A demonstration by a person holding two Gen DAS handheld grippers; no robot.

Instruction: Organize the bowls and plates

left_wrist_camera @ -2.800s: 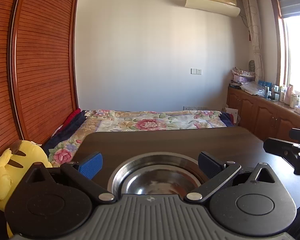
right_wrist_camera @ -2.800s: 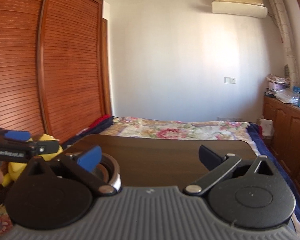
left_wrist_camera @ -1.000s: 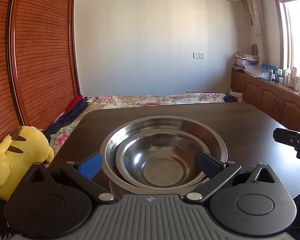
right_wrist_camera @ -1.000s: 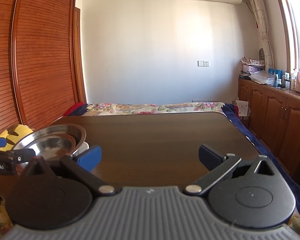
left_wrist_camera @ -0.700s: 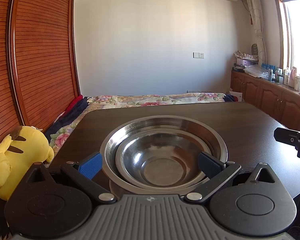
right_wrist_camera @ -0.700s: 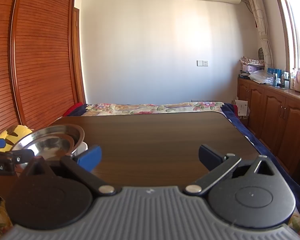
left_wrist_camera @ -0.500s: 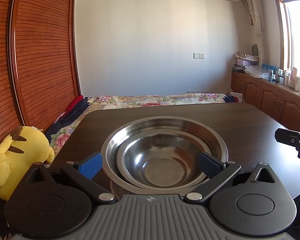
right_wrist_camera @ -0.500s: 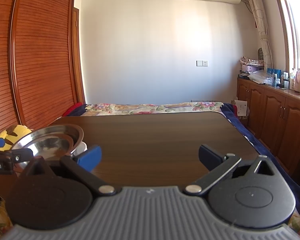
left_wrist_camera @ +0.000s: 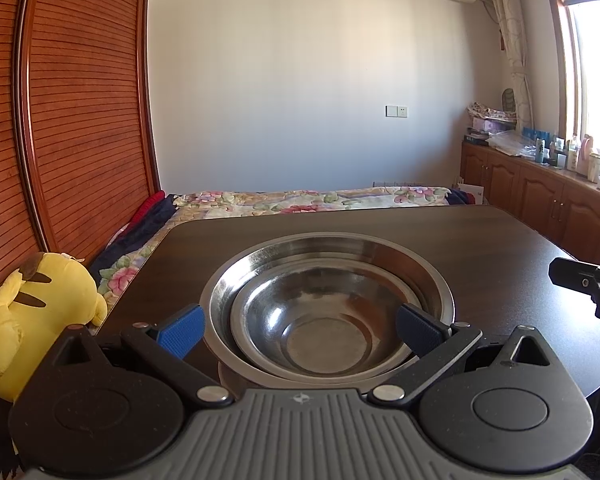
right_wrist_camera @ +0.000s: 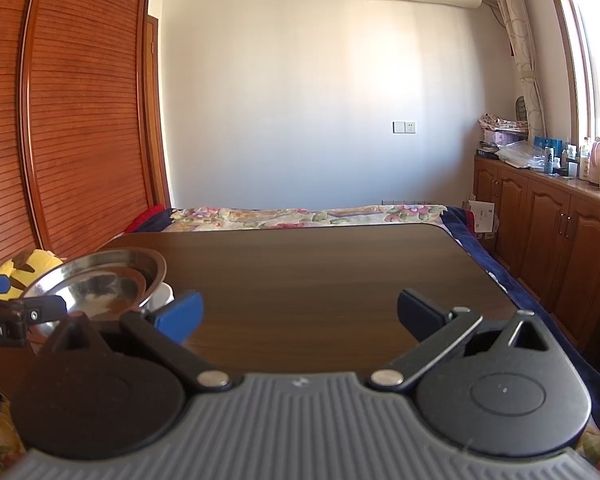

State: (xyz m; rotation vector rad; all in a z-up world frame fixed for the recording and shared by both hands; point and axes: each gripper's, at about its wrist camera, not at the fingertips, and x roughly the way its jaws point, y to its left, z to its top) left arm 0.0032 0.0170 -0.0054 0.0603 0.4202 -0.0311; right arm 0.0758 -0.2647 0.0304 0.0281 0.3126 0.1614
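Two steel bowls are nested on the dark table (left_wrist_camera: 480, 240): a small bowl (left_wrist_camera: 324, 332) sits inside a wide bowl (left_wrist_camera: 328, 254). Something white (left_wrist_camera: 236, 378) shows under them; I cannot tell if it is a plate or a bowl. My left gripper (left_wrist_camera: 299, 330) is open, its blue pads at the near side of the stack and holding nothing. In the right wrist view the bowl stack (right_wrist_camera: 100, 280) is at the far left, with one finger of the left gripper (right_wrist_camera: 20, 308) in front of it. My right gripper (right_wrist_camera: 300, 316) is open over bare table (right_wrist_camera: 320, 264).
A yellow plush toy (left_wrist_camera: 32, 312) sits off the table's left edge by the slatted wooden wardrobe (left_wrist_camera: 80, 120). A bed with a floral cover (left_wrist_camera: 300, 200) lies beyond the far edge. Wooden cabinets (right_wrist_camera: 560, 232) with bottles on top line the right wall.
Since 2.8 s ago the left view has lifted and drawn back, so both nested bowls now show. Over the last second both grippers have barely moved and stayed open.
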